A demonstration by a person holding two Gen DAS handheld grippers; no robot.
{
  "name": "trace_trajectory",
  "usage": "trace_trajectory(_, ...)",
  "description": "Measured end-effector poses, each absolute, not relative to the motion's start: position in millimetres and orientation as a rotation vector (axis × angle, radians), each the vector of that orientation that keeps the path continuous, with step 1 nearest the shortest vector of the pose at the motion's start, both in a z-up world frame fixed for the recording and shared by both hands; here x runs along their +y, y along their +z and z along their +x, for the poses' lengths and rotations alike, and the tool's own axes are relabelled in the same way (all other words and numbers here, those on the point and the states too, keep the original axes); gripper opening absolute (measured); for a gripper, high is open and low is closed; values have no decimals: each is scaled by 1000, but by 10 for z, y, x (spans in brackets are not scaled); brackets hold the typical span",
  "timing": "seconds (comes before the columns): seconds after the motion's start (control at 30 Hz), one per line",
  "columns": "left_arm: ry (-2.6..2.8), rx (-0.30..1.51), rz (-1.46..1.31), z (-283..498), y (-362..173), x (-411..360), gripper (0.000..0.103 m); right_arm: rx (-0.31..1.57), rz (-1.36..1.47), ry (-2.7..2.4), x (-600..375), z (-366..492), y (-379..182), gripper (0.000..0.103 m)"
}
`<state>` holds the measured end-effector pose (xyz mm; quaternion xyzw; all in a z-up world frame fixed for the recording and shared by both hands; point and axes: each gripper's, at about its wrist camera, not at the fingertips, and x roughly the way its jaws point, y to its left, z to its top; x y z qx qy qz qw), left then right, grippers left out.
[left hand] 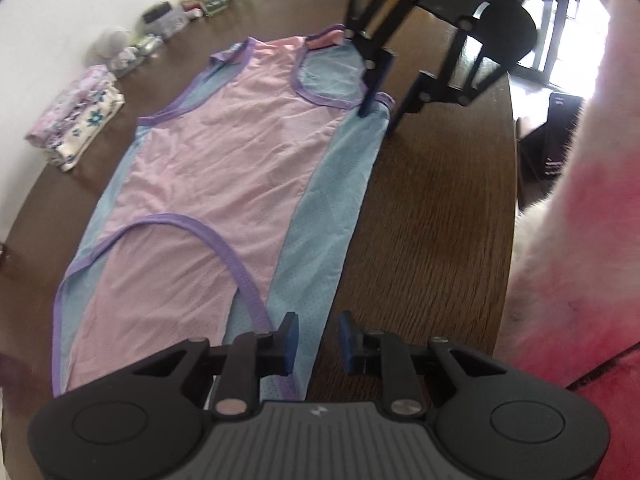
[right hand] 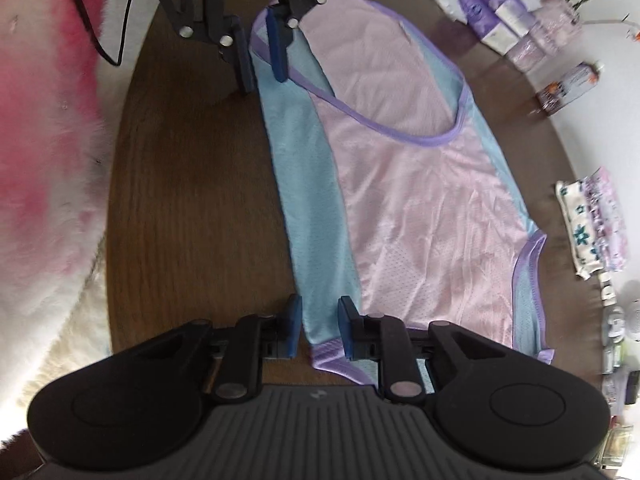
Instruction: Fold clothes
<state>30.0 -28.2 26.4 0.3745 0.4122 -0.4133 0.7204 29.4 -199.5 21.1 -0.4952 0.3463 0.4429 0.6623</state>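
A sleeveless pink garment (left hand: pixel 208 152) with light blue side panels and purple trim lies flat on the dark wooden table (left hand: pixel 432 216), filling the centre and left of the left wrist view and running from the upper centre to the lower right of the right wrist view. The left gripper (left hand: pixel 318 338) sits at the bottom centre of its own view, its blue-padded fingers (left hand: pixel 290 338) apart over the blue side panel at the garment's near edge; no cloth is caught between them. The right gripper (right hand: pixel 318 330) sits at the bottom centre of its view, fingers likewise apart, straddling the blue strip just above a purple-trimmed corner of the cloth. Each gripper also shows in the other's view near the top, over the far end of the same blue edge, jaws parted. A folded stack of floral cloth (left hand: pixel 76 120) lies on the table at the left of the left wrist view, apart from the garment. A fluffy pink and white sleeve (right hand: pixel 44 128) fills the left side of the right wrist view. Small packets and bottles (right hand: pixel 504 16) line the table's far edge at the upper right.
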Motion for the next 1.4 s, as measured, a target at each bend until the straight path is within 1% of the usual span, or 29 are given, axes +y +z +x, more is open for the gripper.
trace_trajectory(0.07, -937, 949, 829, 374, 272, -318, 22, 826, -1106, 1024, -1993, 406, 228, 21)
trace_trajectory(0.2, -979, 1005, 829, 498, 275, -373, 23, 878, -1080, 1071, -1995, 518, 247, 20)
trace_trajectory(0.23, -987, 1026, 819, 538, 276, -376, 23, 888, -1076, 1078, -1996, 531, 247, 17)
trace_trajectory(0.27, -988, 1044, 805, 577, 276, -372, 23, 890, -1071, 1082, -1998, 533, 249, 7)
trace_trajectory(0.3, -979, 1055, 792, 613, 276, -368, 22, 890, -1066, 1084, -2001, 531, 251, 3)
trace_trajectory(0.33, -970, 1066, 778, 649, 276, -364, 13, 890, -1061, 1086, -2004, 529, 253, 1)
trace_trajectory(0.37, -961, 1077, 765, 684, 276, -360, 6, 890, -1056, 1088, -2007, 526, 255, 1)
trace_trajectory(0.4, -952, 1086, 752, 712, 277, -354, 1, 890, -1051, 1090, -2011, 524, 258, 1)
trace_trajectory(0.47, -936, 1090, 734, 730, 283, -340, 0, 885, -1037, 1088, -2026, 528, 275, 1)
trace_trajectory(0.7, -907, 1009, 779, 626, 367, -367, 0, 836, -975, 1040, -2124, 590, 408, 1)
trace_trajectory(0.97, -820, 894, 797, 749, 709, -353, 0, 707, -1035, 969, -2056, 764, 618, 0)
trace_trajectory(1.1, -759, 889, 801, 947, 726, -320, 0, 642, -1075, 932, -1997, 901, 702, 1)
trace_trajectory(1.4, -748, 964, 713, 1327, 502, -189, 0, 645, -1087, 913, -1889, 1316, 378, 1)
